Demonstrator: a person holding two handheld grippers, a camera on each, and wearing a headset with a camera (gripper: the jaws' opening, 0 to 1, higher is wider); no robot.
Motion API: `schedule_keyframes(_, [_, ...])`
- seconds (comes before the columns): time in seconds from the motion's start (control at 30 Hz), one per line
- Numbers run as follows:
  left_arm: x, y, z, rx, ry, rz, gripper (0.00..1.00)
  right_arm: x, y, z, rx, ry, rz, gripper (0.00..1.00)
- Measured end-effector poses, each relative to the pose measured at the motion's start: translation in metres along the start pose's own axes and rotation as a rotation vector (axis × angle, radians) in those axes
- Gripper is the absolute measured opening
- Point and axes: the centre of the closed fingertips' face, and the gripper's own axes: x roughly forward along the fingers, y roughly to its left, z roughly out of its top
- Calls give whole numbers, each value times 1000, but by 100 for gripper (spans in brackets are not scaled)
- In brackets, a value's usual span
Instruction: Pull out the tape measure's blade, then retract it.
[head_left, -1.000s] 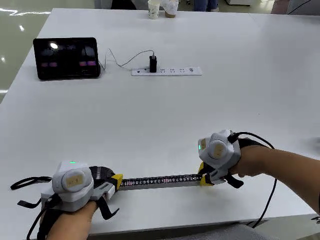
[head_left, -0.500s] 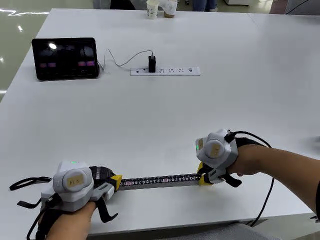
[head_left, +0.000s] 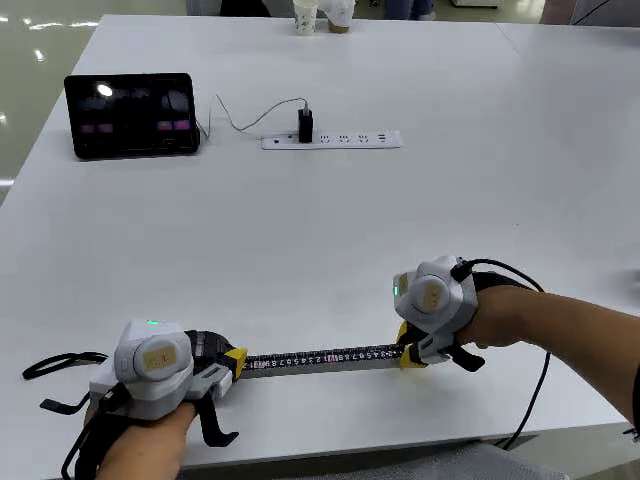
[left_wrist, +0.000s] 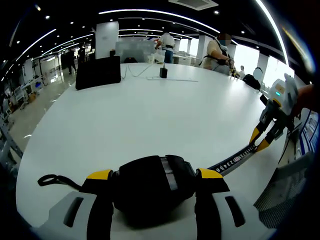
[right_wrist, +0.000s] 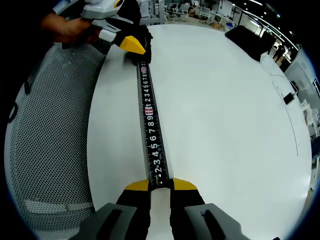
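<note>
The black tape measure case (left_wrist: 152, 186) sits between the yellow pads of my left gripper (left_wrist: 155, 176), which is shut on it near the table's front left (head_left: 205, 352). Its dark blade (head_left: 320, 358) with white numbers runs right along the table to my right gripper (head_left: 410, 357). In the right gripper view the blade (right_wrist: 149, 117) leads back to the case, and its end is pinched between the yellow tips of my right gripper (right_wrist: 159, 185). The case's wrist strap (head_left: 55, 362) lies to the left.
A dark tablet (head_left: 131, 115) stands at the far left of the white table (head_left: 330, 230). A white power strip (head_left: 332, 141) with a black charger (head_left: 305, 127) and cable lies behind the middle. Cups (head_left: 306, 17) stand at the far edge. The front table edge is close below both grippers.
The visible length of blade between the grippers has shortened slightly as the left gripper with the case came a little to the right. The right gripper has barely moved.
</note>
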Motion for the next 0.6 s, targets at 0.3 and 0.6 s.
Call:
schedule_keyframes(0.3, [0,1,0,-1,-4,-4,62,1,0,4,1,-2,-8,11])
schedule_keyframes(0.6, [-1,0,0,6,-6,-7,61,1,2,6,38,-18,-4,11])
